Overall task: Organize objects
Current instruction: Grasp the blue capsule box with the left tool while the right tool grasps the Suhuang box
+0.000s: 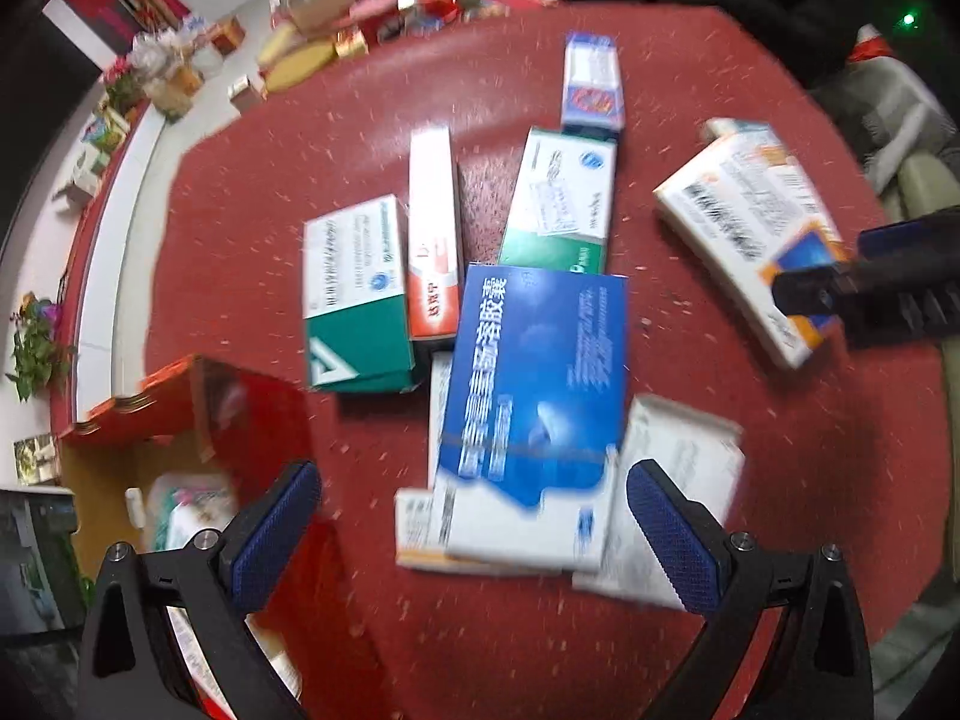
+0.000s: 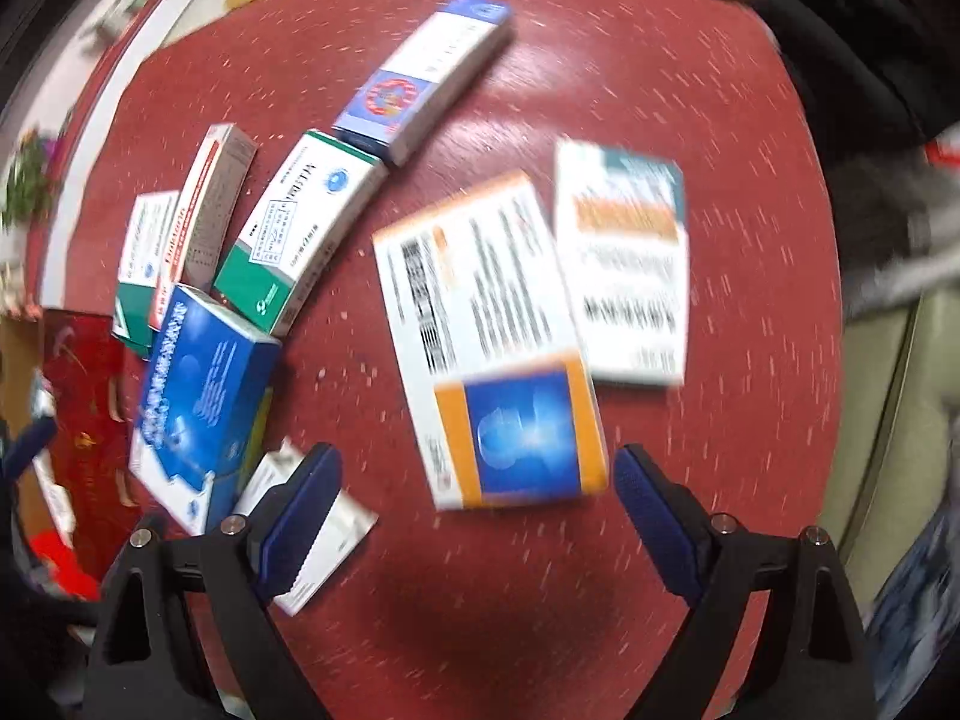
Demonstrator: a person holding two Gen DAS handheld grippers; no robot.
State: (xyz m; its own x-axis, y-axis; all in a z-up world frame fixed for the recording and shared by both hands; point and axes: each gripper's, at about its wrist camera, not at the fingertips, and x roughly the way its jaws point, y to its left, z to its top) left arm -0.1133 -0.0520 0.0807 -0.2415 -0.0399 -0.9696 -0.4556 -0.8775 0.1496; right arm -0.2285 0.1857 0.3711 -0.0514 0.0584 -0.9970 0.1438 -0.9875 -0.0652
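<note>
Below, left wrist view: left tool [image 1: 474, 516] is standing wide, unloaded, over the blue box [image 1: 534, 372] lying on the red worktop [image 1: 780, 450]; a red carton [image 1: 240, 414] is holding packets. Right wrist view: right tool [image 2: 474, 504] is gaping empty above the orange-and-blue box [image 2: 492, 336]; two green-and-white boxes [image 2: 300, 228] are lying left.

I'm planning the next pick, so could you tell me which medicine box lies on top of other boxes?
The big blue box: it rests across white boxes beneath it, while the green-and-white ones and the rest lie flat on the red table.
</note>
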